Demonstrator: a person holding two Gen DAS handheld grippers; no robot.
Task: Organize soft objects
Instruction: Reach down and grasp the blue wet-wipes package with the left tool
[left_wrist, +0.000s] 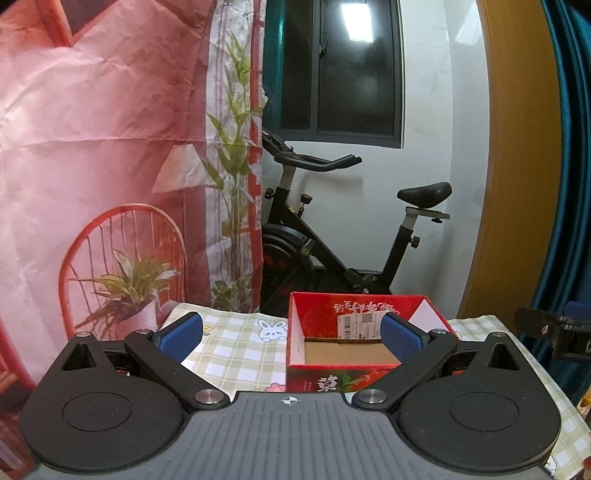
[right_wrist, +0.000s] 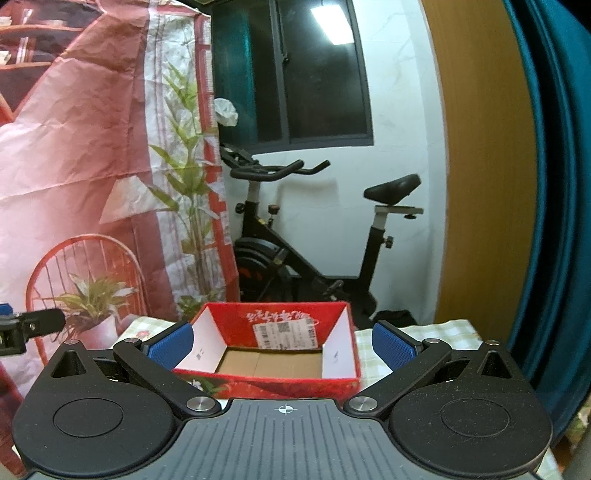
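Note:
A red cardboard box (left_wrist: 317, 373) with a bare brown bottom stands open on the checked tablecloth (left_wrist: 236, 347); nothing lies inside it. My left gripper (left_wrist: 291, 334) is open above the cloth, its right blue pad (left_wrist: 400, 338) in front of the box's right side. In the right wrist view the same box (right_wrist: 273, 384) sits straight ahead. My right gripper (right_wrist: 282, 345) is open, its blue pads (right_wrist: 171, 345) wide on either side of the box. No soft object shows in either view.
An exercise bike (left_wrist: 332, 251) stands behind the table by a white wall. A pink printed backdrop (left_wrist: 110, 166) hangs at the left. A wooden panel (left_wrist: 517, 166) and blue curtain (right_wrist: 554, 184) rise at the right. The other gripper's tip (left_wrist: 554, 328) shows at the right edge.

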